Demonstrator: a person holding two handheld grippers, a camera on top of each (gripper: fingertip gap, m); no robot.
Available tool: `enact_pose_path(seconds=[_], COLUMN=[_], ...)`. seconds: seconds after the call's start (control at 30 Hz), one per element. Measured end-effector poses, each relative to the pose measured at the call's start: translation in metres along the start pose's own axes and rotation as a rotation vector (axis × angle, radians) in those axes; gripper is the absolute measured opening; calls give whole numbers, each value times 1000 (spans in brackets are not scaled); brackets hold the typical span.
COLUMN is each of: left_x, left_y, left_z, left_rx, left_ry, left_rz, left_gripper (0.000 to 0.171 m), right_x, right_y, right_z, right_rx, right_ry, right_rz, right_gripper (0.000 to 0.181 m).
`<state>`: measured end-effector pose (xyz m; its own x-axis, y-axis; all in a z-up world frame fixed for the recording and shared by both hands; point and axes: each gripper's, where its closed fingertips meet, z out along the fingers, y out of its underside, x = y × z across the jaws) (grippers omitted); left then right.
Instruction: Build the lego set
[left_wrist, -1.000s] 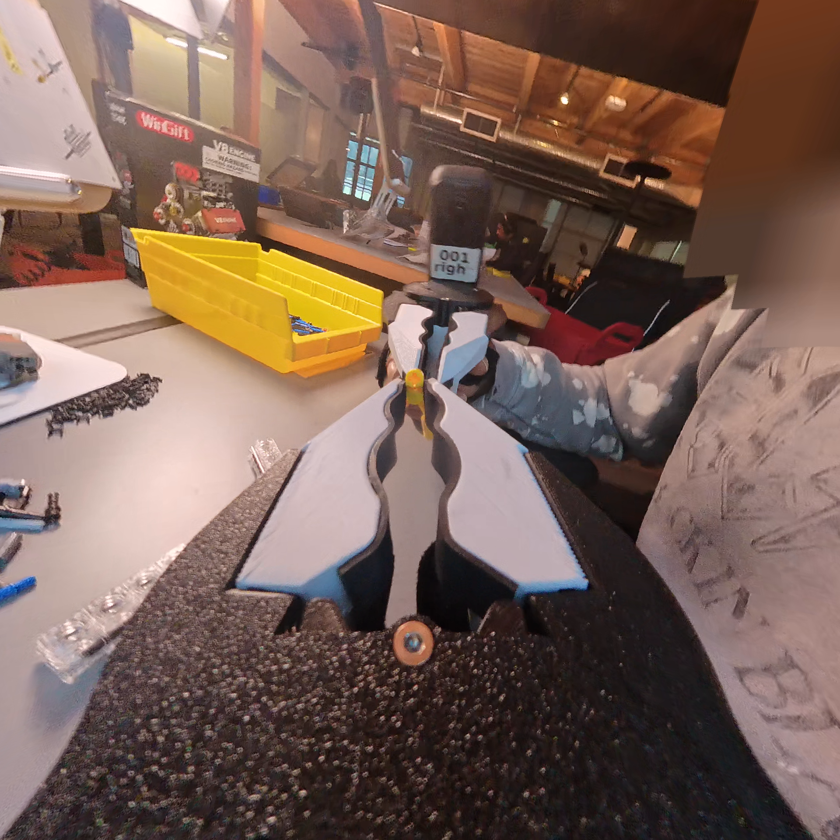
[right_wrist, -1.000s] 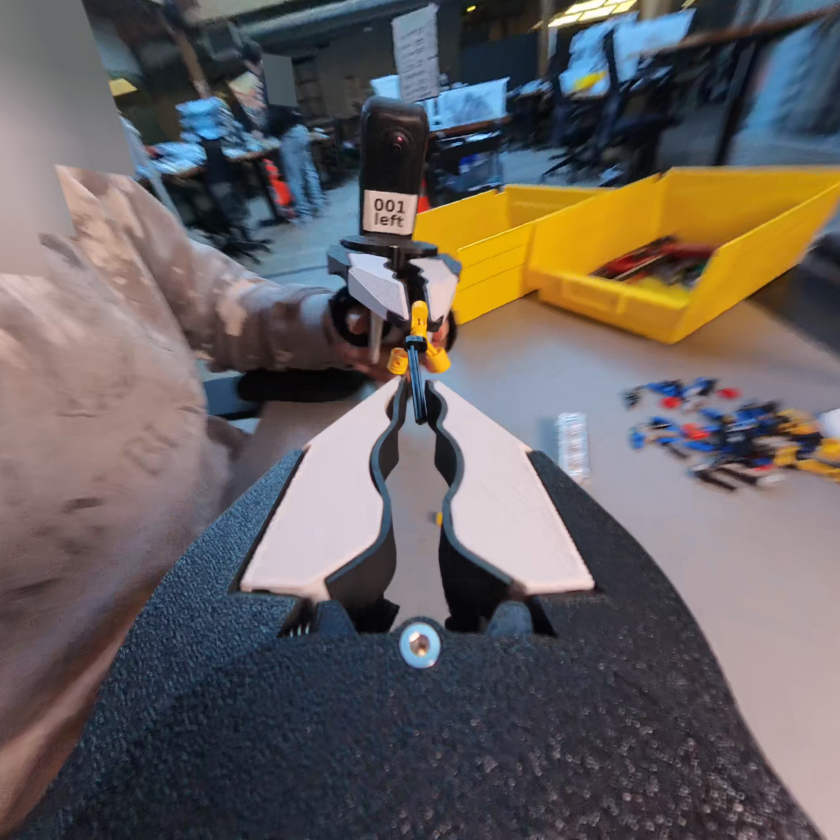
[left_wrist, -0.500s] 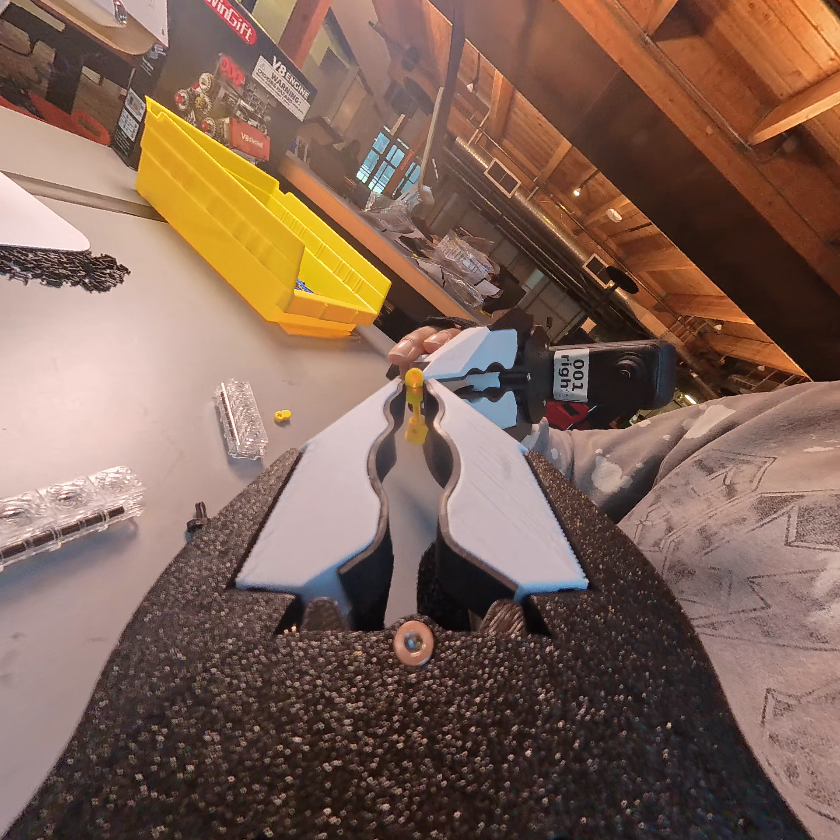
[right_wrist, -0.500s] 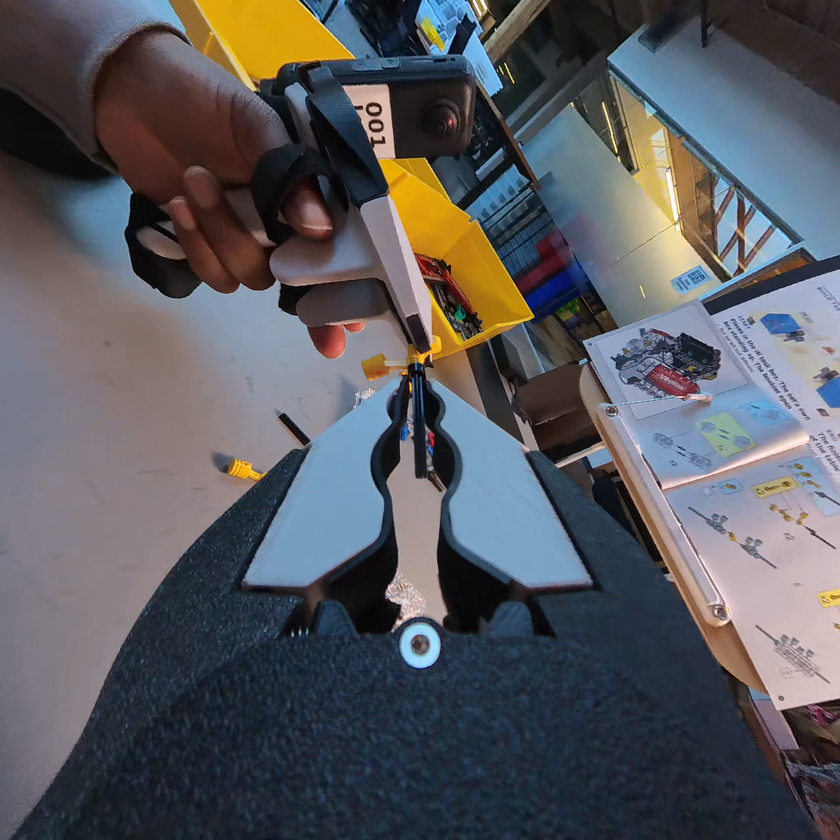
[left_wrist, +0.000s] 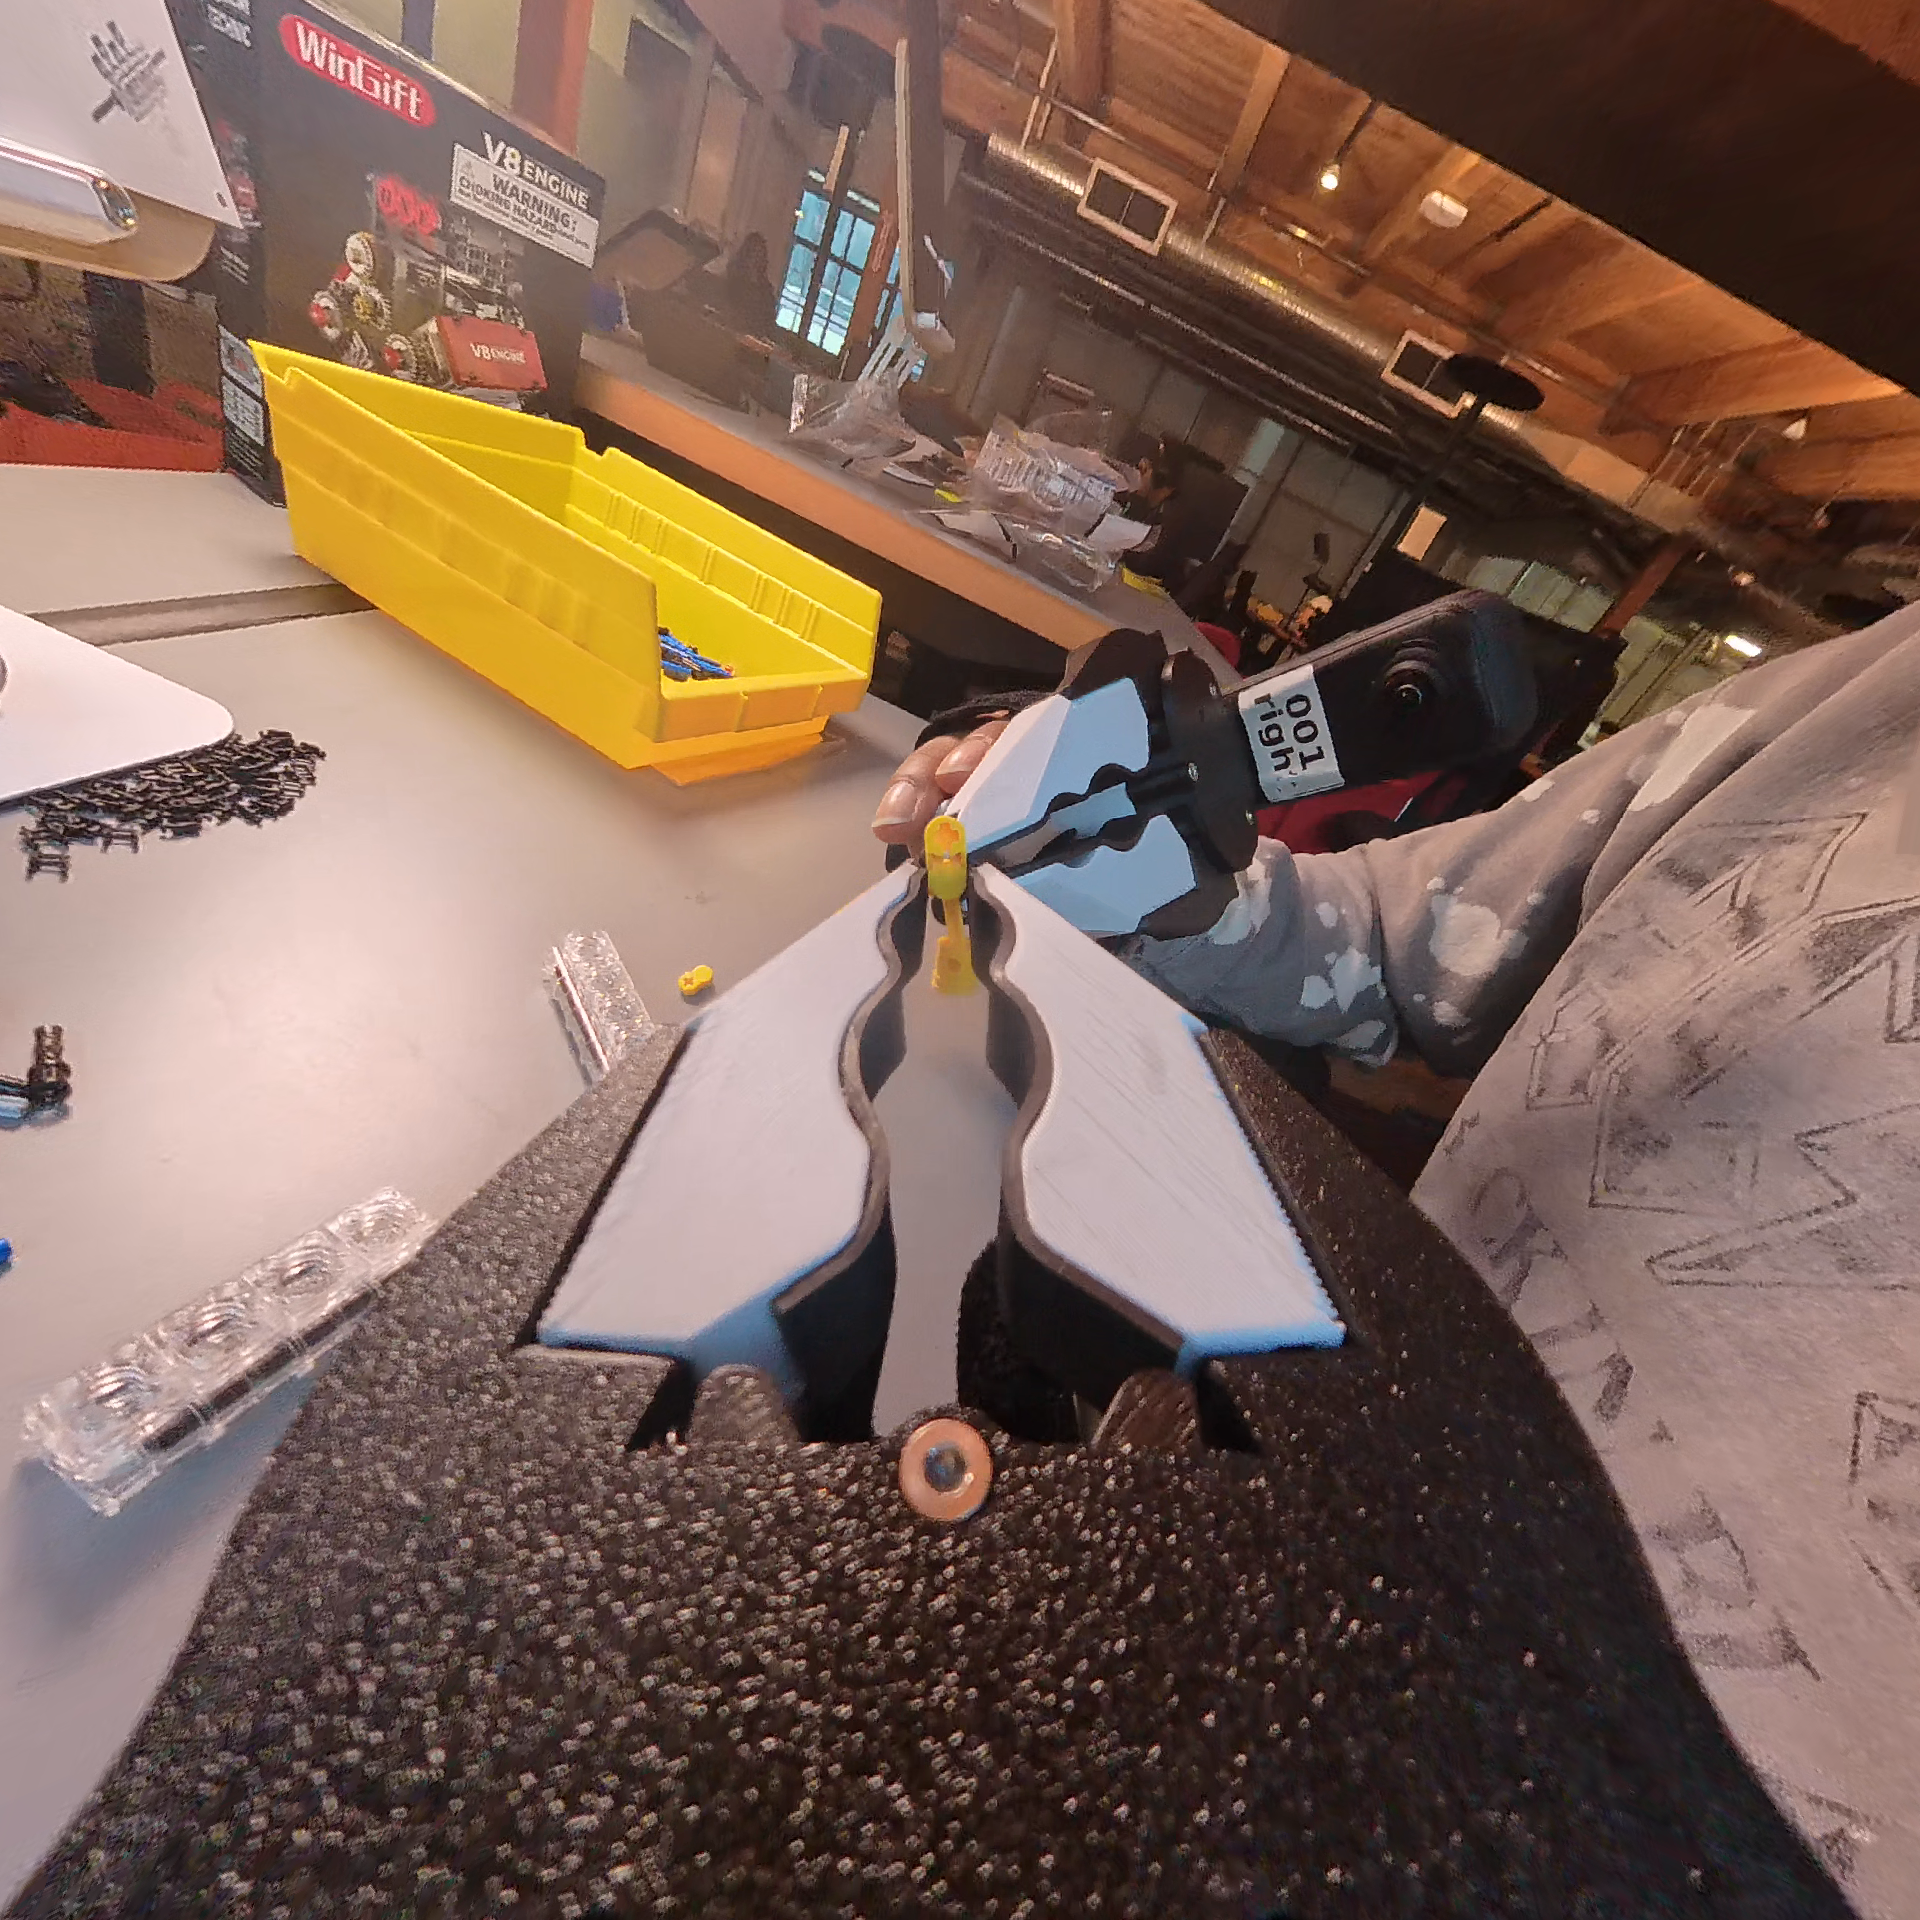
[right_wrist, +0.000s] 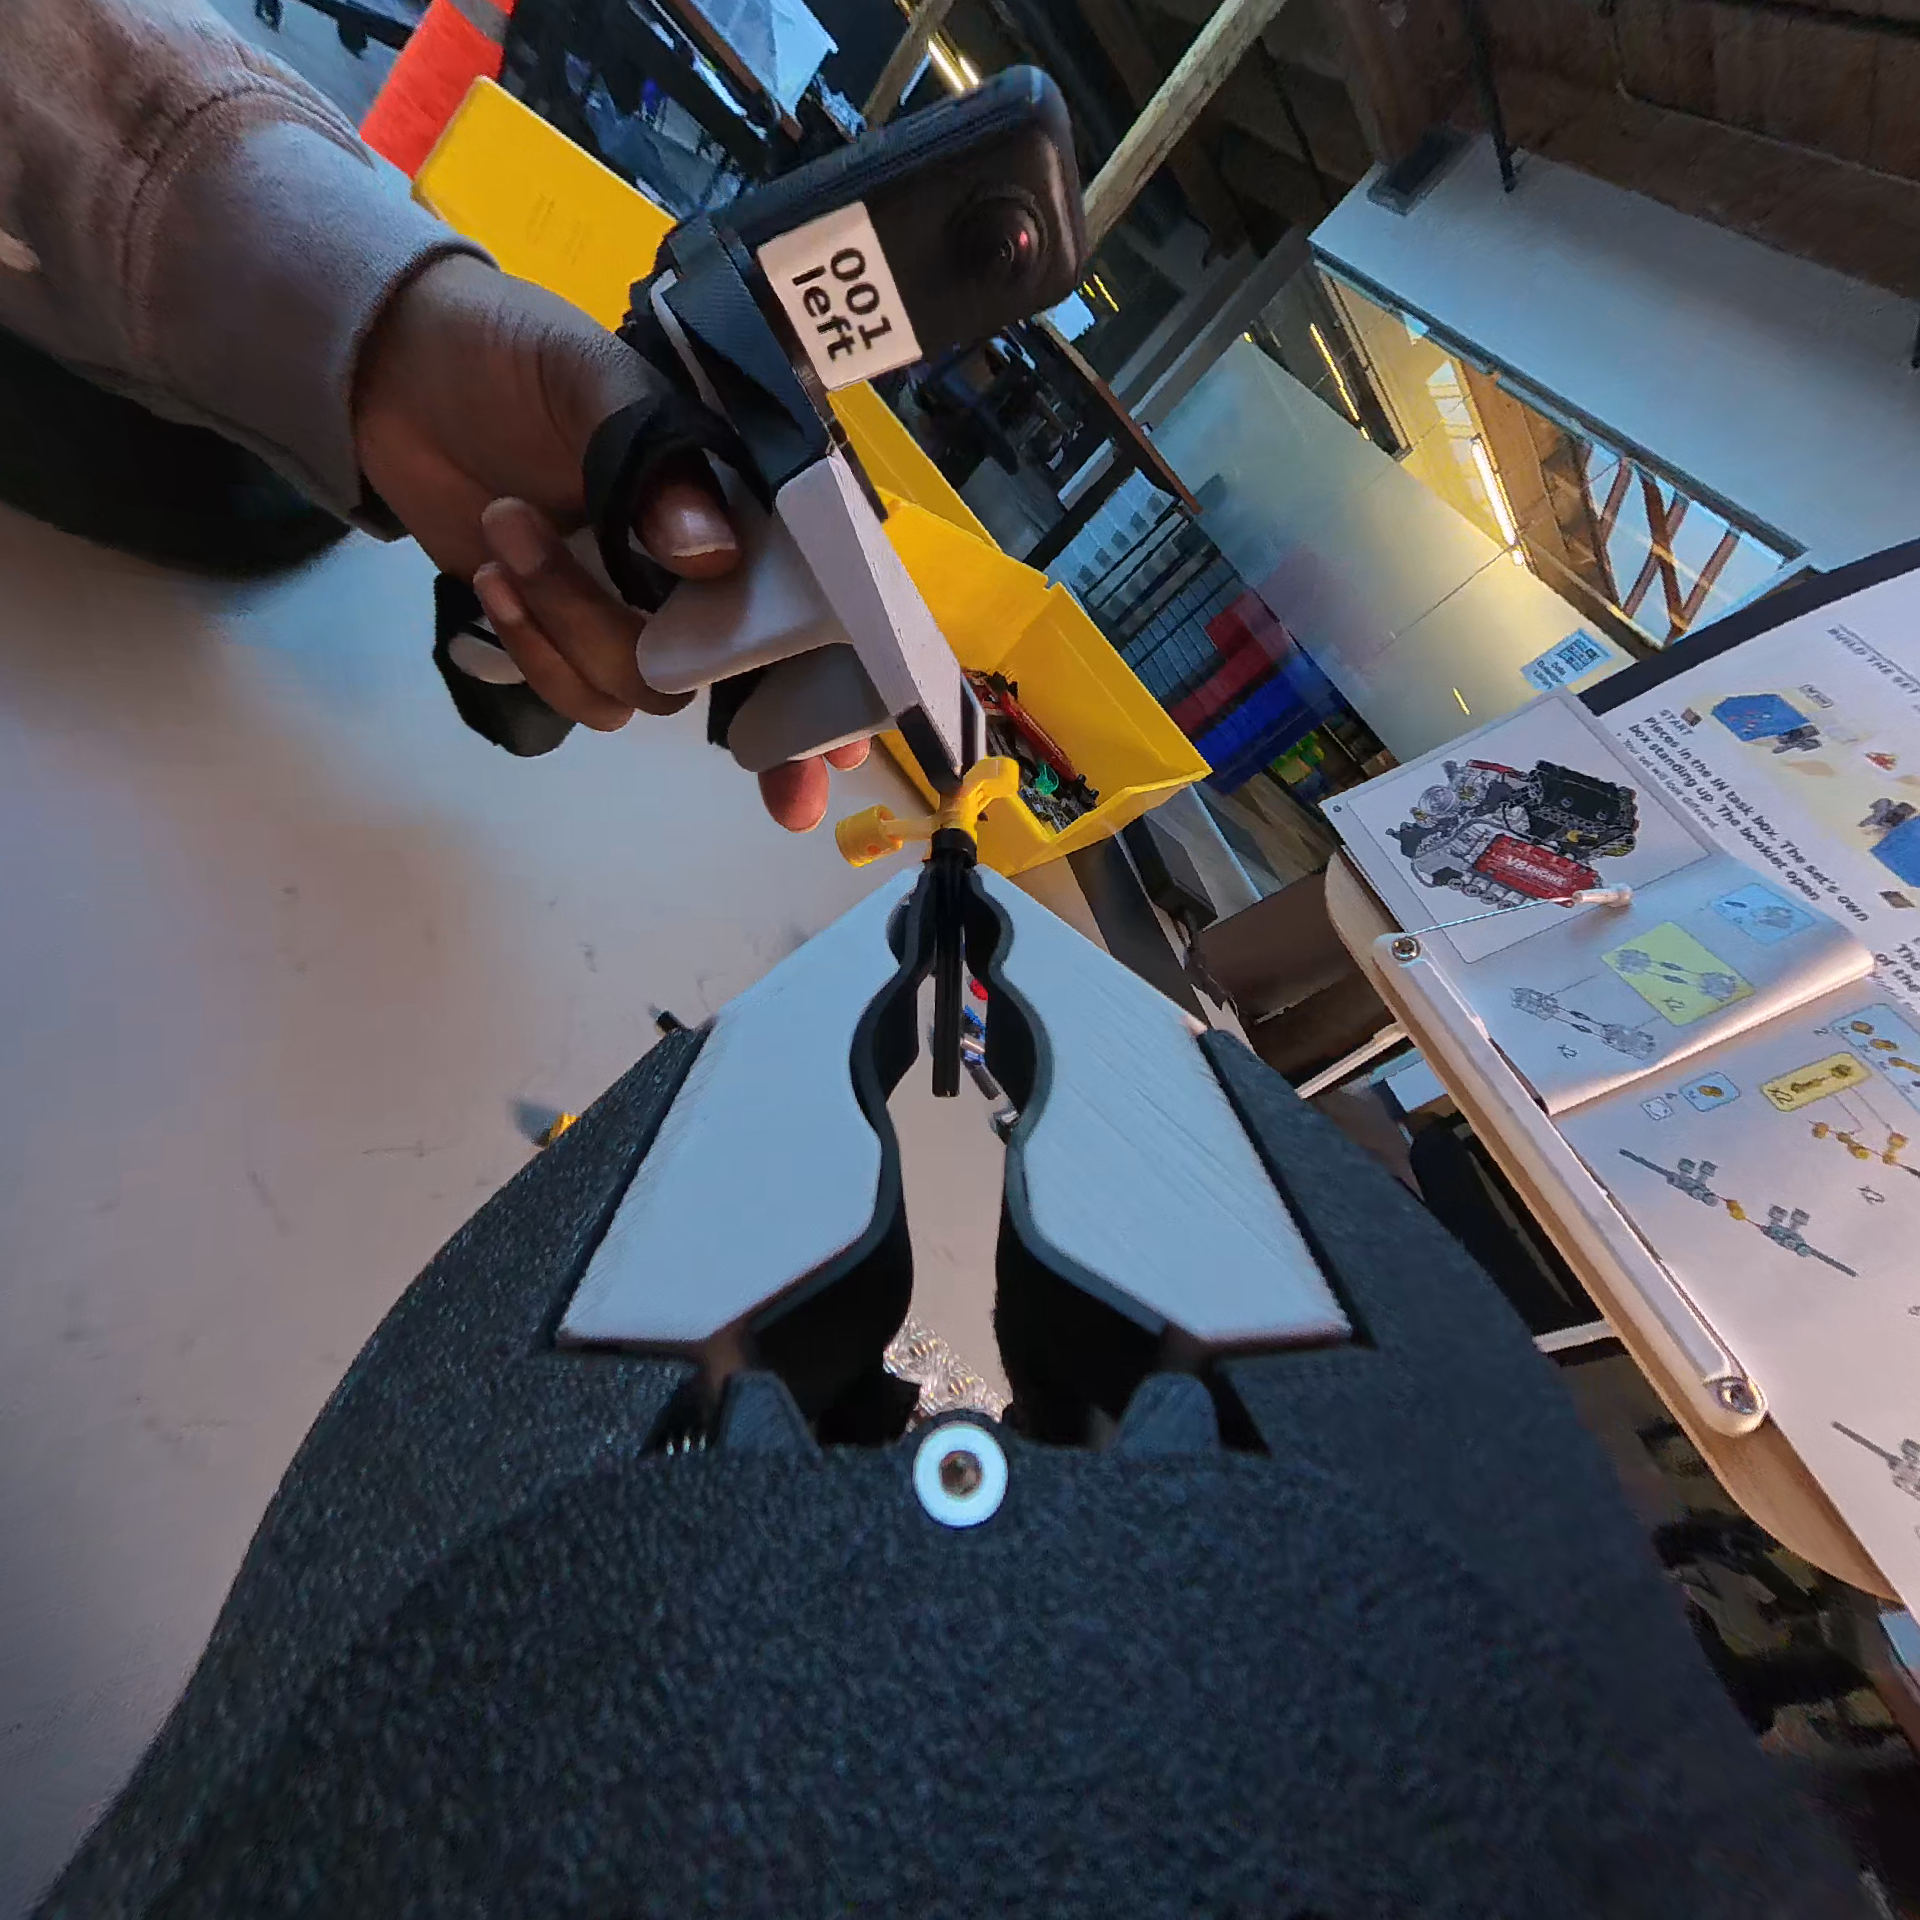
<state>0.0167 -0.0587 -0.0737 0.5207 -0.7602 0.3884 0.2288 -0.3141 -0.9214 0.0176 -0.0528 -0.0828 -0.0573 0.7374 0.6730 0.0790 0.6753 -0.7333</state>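
The left gripper (left_wrist: 948, 868) pinches a knobby yellow plastic connector (left_wrist: 947, 902); the right gripper (right_wrist: 948, 883) clamps a thin black axle (right_wrist: 947, 997), seen only in the right wrist view.

A yellow bin (left_wrist: 582, 582) sits on the grey tabletop (left_wrist: 343, 935), near scattered black pins (left_wrist: 156, 790) and clear plastic strips (left_wrist: 208, 1340).

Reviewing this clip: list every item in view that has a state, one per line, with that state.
left gripper: shut on the yellow connector piece
right gripper: shut on the black axle
yellow connector piece: pinched at the fingertips, lifted off the table
black axle: upright between the fingers, its top end in the yellow piece
yellow bin: open-topped, a few small parts inside
instruction booklet: open, clipped on a tilted board
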Motion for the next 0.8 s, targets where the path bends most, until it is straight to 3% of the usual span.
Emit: enact_pose_path(seconds=[0.8], left_x=[8], left_y=[-45], left_z=[40], left_rx=[-161], left_ry=[16], left_rz=[172], left_gripper=[6], right_x=[47], right_y=[-10], right_z=[-29], right_rx=[118], right_ry=[252], right_rz=[141], right_gripper=[4])
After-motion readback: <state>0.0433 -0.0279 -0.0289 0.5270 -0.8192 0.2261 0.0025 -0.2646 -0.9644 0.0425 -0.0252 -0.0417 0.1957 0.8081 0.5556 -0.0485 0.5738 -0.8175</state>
